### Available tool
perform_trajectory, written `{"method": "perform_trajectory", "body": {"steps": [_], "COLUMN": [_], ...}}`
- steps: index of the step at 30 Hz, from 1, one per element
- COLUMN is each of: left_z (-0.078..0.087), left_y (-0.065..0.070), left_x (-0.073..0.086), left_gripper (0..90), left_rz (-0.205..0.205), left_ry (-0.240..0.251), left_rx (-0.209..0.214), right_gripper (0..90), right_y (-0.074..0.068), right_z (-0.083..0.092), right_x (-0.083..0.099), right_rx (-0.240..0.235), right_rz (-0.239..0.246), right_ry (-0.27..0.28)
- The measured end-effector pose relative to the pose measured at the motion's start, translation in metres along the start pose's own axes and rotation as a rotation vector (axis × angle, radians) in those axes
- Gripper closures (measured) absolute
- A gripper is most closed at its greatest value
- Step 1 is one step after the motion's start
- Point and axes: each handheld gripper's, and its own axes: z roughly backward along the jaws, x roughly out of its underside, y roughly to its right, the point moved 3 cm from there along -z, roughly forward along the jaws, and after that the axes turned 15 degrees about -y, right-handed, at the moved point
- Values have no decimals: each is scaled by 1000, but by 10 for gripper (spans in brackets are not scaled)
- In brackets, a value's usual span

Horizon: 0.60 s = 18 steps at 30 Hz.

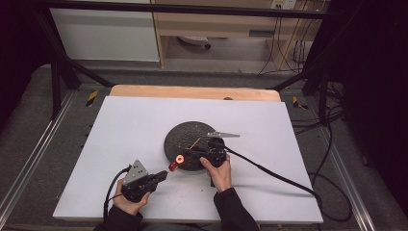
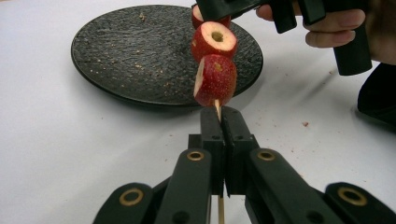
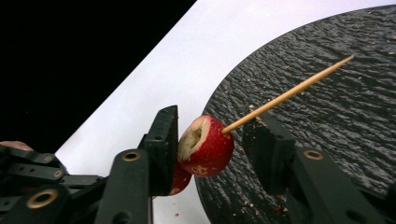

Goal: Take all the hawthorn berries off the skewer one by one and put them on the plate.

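- The skewer (image 2: 217, 108) is a thin wooden stick carrying red fruit pieces (image 2: 215, 79), cored and cut flat; I hold it in the air at the near edge of the plate (image 2: 116, 51).
- Seen from the left gripper view, two pieces sit threaded one above the other, and a third shows partly behind them, close under my right gripper (image 2: 243, 7).
- In the right gripper view, the uppermost piece (image 3: 205, 145) rests against one jaw of that gripper, with the bare pointed end of the stick running on past it over the plate.
- My left gripper (image 2: 223, 121) is fully closed on the lower end of the skewer, just below the bottom piece; the stick passes down between the closed jaws.
- My right gripper (image 3: 215, 140) stands part open around the uppermost piece. One jaw touches the fruit; the other stands clear of it. I judge it is not clamped.
- Progress, as I judge it: threading is well advanced. Three pieces appear to be on the stick. What remains is seating the top piece down against the others.
- The plate holds crumbs and no loose fruit that I can see, so further pieces seem unlikely.
- The white counter (image 1: 125, 125) carries the plate, with small red scraps near it.
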Motion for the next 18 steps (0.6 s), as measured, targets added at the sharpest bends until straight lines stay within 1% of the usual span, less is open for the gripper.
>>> {"method": "perform_trajectory", "body": {"steps": [3,6,10,14,18], "left_z": [0,1,3,5,8], "left_y": [0,1,2,3,4], "left_x": [0,-1,-1,-2,-3], "left_gripper": [884,884,884,884,885], "left_rz": [-1,-6,-8,-16,-22], "left_ry": [5,10,23,35,46], "left_rx": [2,1,3,1,-4], "right_gripper": [609,633,643,645,648], "right_y": [-1,-3,-5,-6,-6], "right_z": [2,6,8,12,16], "right_x": [-1,-3,-5,-7,-9], "right_rx": [-14,-28,-38,-41,-29], "right_rz": [-7,-15,-17,-16,-20], "right_ry": [-1,9,13,23,37]}}
